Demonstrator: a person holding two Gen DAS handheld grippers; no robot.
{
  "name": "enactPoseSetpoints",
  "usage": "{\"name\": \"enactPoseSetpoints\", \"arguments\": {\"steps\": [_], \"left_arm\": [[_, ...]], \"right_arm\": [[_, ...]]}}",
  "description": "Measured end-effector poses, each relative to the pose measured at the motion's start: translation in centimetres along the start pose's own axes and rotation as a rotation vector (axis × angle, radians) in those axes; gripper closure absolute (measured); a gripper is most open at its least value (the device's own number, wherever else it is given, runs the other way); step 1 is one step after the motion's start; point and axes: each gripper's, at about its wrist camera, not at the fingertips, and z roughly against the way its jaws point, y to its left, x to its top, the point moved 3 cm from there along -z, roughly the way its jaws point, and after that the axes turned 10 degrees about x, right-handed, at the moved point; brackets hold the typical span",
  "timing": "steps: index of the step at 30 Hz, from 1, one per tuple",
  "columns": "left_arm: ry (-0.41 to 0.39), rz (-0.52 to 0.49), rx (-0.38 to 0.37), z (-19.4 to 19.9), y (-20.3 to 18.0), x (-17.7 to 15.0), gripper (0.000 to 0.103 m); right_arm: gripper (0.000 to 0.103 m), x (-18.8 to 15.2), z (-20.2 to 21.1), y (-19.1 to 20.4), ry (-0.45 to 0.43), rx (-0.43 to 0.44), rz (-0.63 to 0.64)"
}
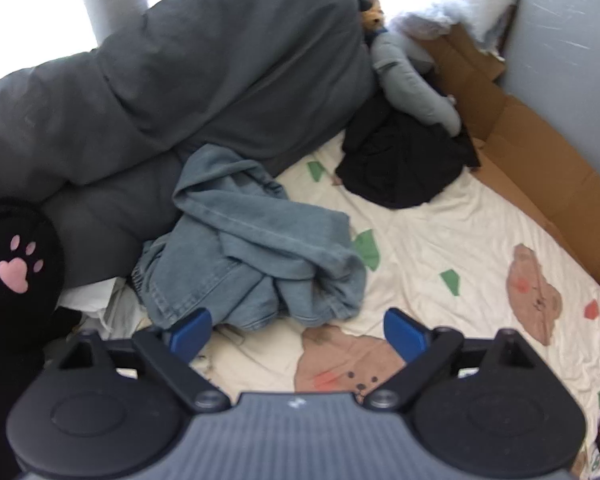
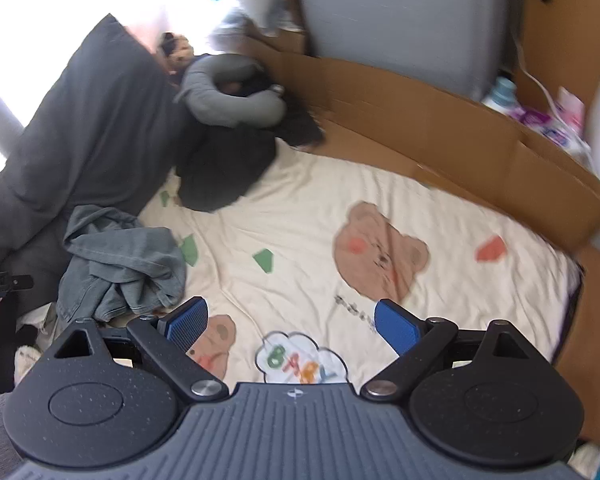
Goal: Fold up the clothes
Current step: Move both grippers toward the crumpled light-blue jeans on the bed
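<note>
**user1:** Blue pads up front on both. Left gripper (image 1: 298,330) has its fingers (image 1: 404,334) spread wide with nothing between them, hanging just over the near edge of the crumpled jeans (image 1: 256,248). Right gripper (image 2: 290,322) is the same deal, fingers (image 2: 396,326) wide apart and empty, over bare bed sheet (image 2: 300,216), with the jeans off to its left.

**user2:** So where's the clothing exactly?

**user1:** Jeans are bunched in a heap on the cream bear-print sheet, pushed up against a big dark grey duvet (image 1: 180,80) that slumps along that whole side. Further back there's a black garment (image 1: 400,160) in a pile, also on the sheet, well apart from the jeans.

**user2:** Anything crowding it?

**user1:** Grey curled pillow thing (image 2: 232,96) sits on the far end of the black pile; the right view is blurry there, so I can't tell what it really is. Cardboard (image 2: 440,128) walls off the far and right edges of the bed. A black paw-print cushion (image 1: 16,264) is close by at the left gripper's side.
</note>
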Motion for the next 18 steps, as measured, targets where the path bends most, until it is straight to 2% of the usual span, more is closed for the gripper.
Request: {"name": "enactPoseSetpoints", "arguments": {"steps": [4, 7, 11, 15, 18], "left_arm": [[0.016, 0.041, 0.031, -1.6, 1.1, -0.1, 0.012], [0.027, 0.068, 0.057, -2.9, 1.7, -0.4, 0.012], [0.042, 0.112, 0.066, -4.9, 2.2, -0.6, 0.014], [0.076, 0.184, 0.078, -7.0, 2.8, -0.9, 0.017], [0.105, 0.198, 0.091, -8.7, 3.2, -1.1, 0.018]], "right_arm": [[0.011, 1.0, -2.6, 0.7, 0.017, 0.048, 0.043], [0.015, 1.8, -4.9, 1.7, 0.056, 0.121, 0.104], [0.016, 2.8, -8.4, 3.2, 0.108, 0.161, 0.221], [0.015, 3.3, -12.1, 4.2, 0.145, 0.208, 0.264], [0.015, 3.1, -14.8, 5.0, 0.174, 0.234, 0.291]]}}
